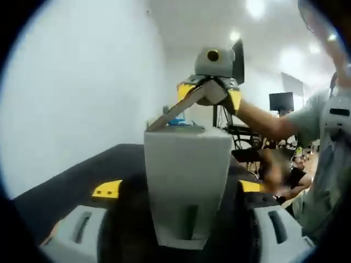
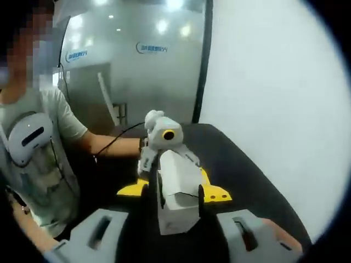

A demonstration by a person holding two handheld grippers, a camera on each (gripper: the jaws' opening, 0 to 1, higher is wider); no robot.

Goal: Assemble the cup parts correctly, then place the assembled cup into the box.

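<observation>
Meanwhile, white box [image 1: 186, 181] stands between both grippers on black table [image 2: 236, 159].

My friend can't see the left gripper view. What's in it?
A tall white cardboard box stands on a black table between the left gripper jaws. The right gripper reaches its open top flap, held by a person in a grey shirt.
</observation>
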